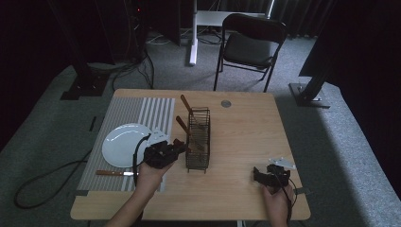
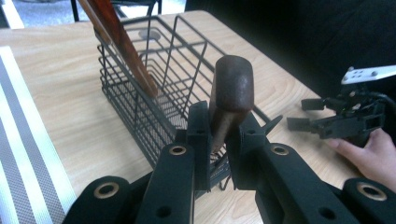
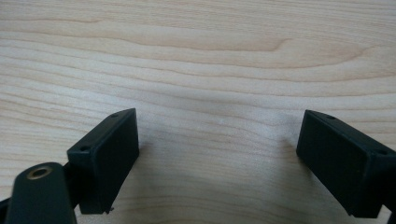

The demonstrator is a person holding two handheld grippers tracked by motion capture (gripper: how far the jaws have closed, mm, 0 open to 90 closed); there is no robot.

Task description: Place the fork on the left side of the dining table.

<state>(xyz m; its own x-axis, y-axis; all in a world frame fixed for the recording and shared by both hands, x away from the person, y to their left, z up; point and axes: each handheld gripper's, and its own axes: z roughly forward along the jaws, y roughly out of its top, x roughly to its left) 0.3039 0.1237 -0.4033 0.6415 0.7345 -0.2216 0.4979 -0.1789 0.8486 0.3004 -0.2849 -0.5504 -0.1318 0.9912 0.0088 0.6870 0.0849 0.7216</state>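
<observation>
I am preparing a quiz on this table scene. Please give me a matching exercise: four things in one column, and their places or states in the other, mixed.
Things:
1. white plate
2. knife
3. left claw
4. right claw

Places or states:
a. open above bare wood
b. flat on the striped mat, nearest the person
c. shut on a wooden handle beside the wire basket
d. on the mat, behind the knife

Pairs: 1-d, 2-b, 3-c, 4-a

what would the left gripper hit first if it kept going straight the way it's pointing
Most likely the wire basket. The left gripper, shut on a wooden handle, points right at the basket's near end, which sits just beyond its fingers. Exact depth is hard to judge.
</observation>
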